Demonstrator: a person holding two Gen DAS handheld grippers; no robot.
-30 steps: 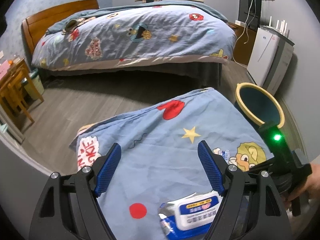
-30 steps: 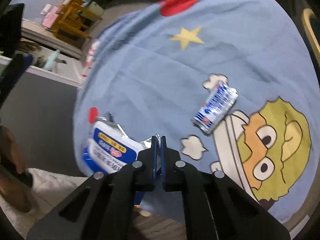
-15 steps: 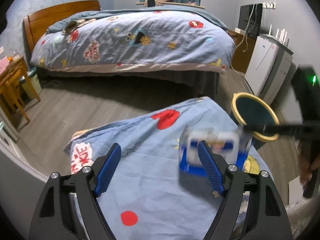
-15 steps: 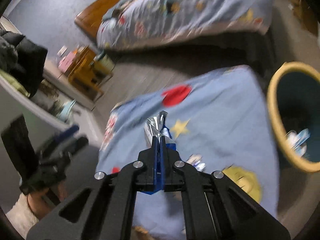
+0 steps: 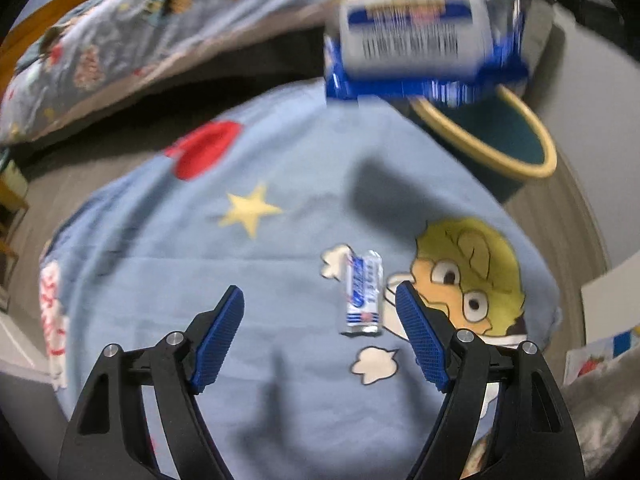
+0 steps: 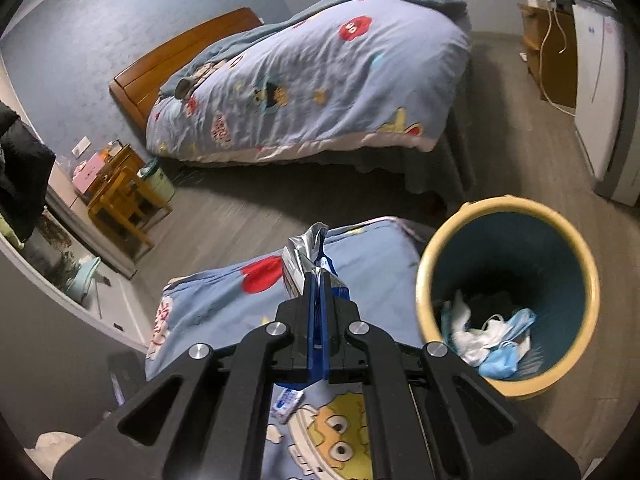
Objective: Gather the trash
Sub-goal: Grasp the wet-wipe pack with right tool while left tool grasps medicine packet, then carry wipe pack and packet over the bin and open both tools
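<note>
The right gripper has its two blue pads pressed tight together on the edge of a wipes packet — the silvery crinkled end sticks up past the fingertips, and the rest hangs below them. From the left gripper's camera that same packet shows blurred, high up in the air over the far edge of the blue cartoon blanket and in front of the bin. The bin, yellow-rimmed and teal inside, stands on the grey floor just beside the blanket, and some white tissue and a blue face mask lie at its bottom.

The left gripper is spread wide with nothing between its pads, hanging over the blanket. A small crumpled blue-and-white wrapper lies flat on the blanket ahead of it, nearer the right-hand pad, next to the yellow-haired cartoon face. Across the floor there is a bed under a matching quilt — a wooden headboard at its far end.
</note>
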